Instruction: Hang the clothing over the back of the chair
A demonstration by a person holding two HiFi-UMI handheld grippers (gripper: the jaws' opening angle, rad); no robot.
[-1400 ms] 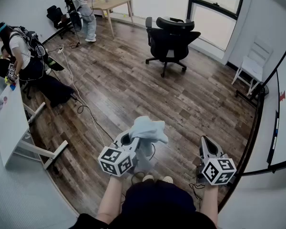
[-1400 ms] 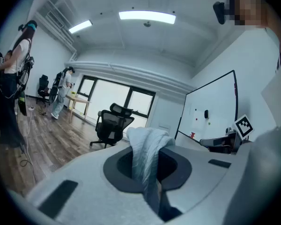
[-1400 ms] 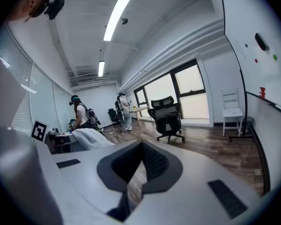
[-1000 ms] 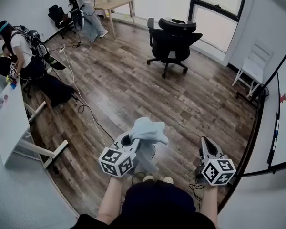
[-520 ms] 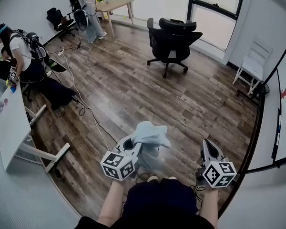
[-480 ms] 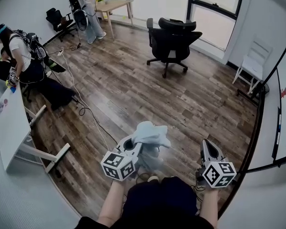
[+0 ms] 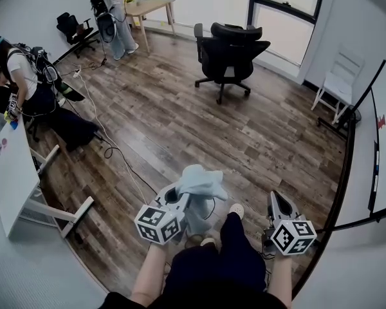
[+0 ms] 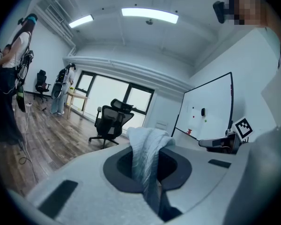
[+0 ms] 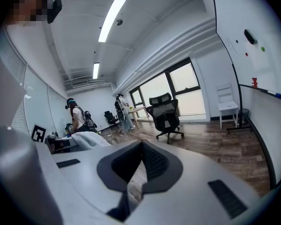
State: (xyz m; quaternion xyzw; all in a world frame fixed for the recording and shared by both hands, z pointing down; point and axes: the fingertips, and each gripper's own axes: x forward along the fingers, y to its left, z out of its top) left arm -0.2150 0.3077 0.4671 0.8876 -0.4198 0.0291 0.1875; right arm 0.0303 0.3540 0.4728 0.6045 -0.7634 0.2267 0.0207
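**Pale-blue cloth in hand, chair still across the room**

Pale-blue cloth (image 7: 199,180) sits bunched in the left gripper (image 7: 180,197). Its jaws are pinched tight on one fold, the rest heaped over the tips with a tail drooping below. In the left gripper view the cloth (image 8: 147,149) fills the notch between the jaws of the left gripper (image 8: 150,165). The right gripper (image 7: 276,201) is held just as far from the chair. Its own view shows the right gripper (image 9: 141,158) with the jaws closed tip to tip on nothing.

Both are well short of the chair (image 7: 226,49), a black office chair on casters standing across open wood floor (image 7: 180,114). A cable (image 7: 109,140) trails over the floor short of the chair, off to its left in the head view. A white chair (image 7: 340,85) stands by the wall on its other side.

The step in hand looks like carrying the cloth over. Doing it well means:

- keeping the pinch firm and the tail clear of the feet and the floor;
- walking a line that avoids the cable.

At the chair, the right gripper would need to open and take a second edge, so that the bundle spreads out. The cloth should then be lifted above the headrest (image 7: 235,31) and laid down with about half on each side, so that it does not slide off. It should be laid rather than pushed, since the casters may let the chair roll.
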